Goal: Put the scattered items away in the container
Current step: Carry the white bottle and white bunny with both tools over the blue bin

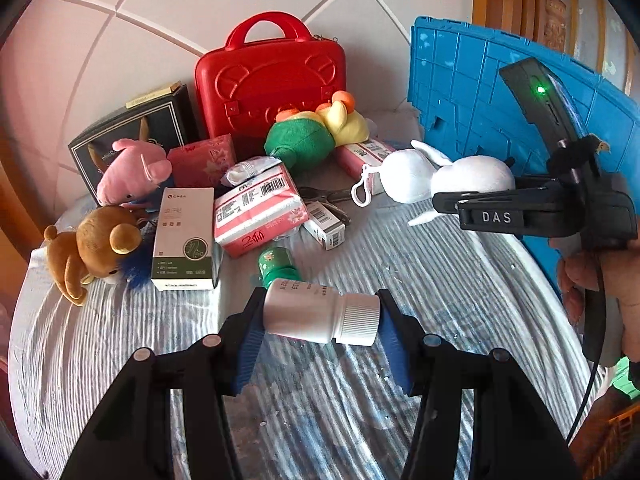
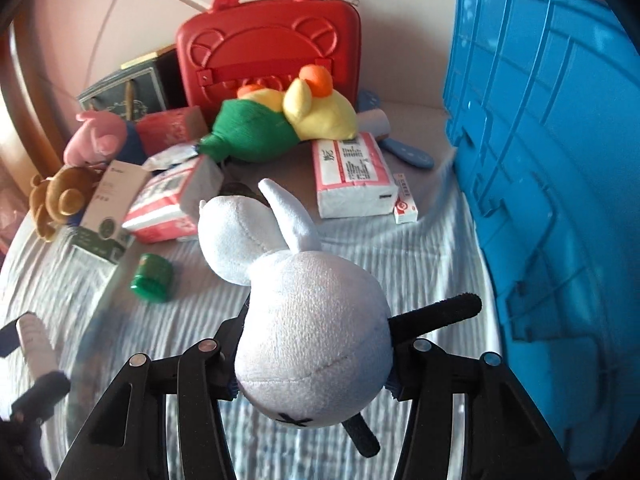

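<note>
White pill bottle (image 1: 320, 314) crosswise in left tongs (image 1: 322, 326), pads pinching base and cap, above striped worktop (image 1: 420, 280). Right tongs (image 2: 312, 376) clamped on white plush rabbit (image 2: 312, 320), beside blue container (image 2: 560, 160).

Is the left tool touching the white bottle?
Touching. In the left wrist view the left tool has its blue pads pressed on both ends of the white bottle, which is held clear of the cloth.

Five plush toys (image 1: 444, 178), two tissue packs (image 1: 258, 212), one red case (image 1: 272, 76)
</note>
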A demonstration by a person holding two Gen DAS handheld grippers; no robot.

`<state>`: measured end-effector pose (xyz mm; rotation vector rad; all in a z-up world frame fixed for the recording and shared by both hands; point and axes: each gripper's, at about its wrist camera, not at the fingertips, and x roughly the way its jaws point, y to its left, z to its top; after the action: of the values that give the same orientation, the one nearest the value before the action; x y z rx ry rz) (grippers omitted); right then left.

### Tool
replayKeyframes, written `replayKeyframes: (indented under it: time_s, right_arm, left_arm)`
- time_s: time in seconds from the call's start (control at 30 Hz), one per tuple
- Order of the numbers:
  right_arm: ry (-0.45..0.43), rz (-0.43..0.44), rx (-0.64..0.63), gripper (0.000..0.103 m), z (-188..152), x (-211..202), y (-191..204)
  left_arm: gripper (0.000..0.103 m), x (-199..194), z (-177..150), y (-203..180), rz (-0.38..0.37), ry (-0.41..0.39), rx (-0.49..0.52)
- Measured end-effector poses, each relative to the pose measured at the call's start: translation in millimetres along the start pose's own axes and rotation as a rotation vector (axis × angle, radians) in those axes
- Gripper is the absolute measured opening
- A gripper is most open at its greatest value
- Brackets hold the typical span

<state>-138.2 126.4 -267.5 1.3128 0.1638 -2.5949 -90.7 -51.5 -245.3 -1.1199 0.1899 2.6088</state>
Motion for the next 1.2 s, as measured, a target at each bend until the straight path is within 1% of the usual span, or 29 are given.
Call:
replayKeyframes:
  time_s: [0.33,0.47,0.6,0.77,0.97,1.2]
  right_arm:
    - [-0.059,0.055,-0.038,0.05,18.0,-84.6,9.5]
    - [-0.082,0.082,-0.055,0.05,20.9,-116.4,6.4]
    - [-0.102,0.113,-0.074,0.05,20.4,-150.9,1.1]
    - [-0.154,0.14,-0.097,0.05,19.8,-194.7,-9.8]
    - [-0.2,0.172,-0.121,0.051,20.5,-236.6,-26.3]
    - [-0.249,0.204,-0.103,0.051,20.1,-284.1,-63.8]
  left_arm:
    - [0.053,-63.2,34.6,3.5,0.052,-0.065,-0.027]
    - [0.053,-92.0,52.1,1.6,0.079,-0.088,-0.047]
    - [0.053,-119.4,69.6,-5.4,0.106,-0.11,-0.043]
    - [0.053,-147.5,91.9,-19.9,0.122,-0.134,-0.028]
    - [0.053,-174.7,114.4,-43.0,0.144,-0.158,-0.029]
    - [0.053,-195.7,136.6,-82.9,0.137,-0.193,-0.014]
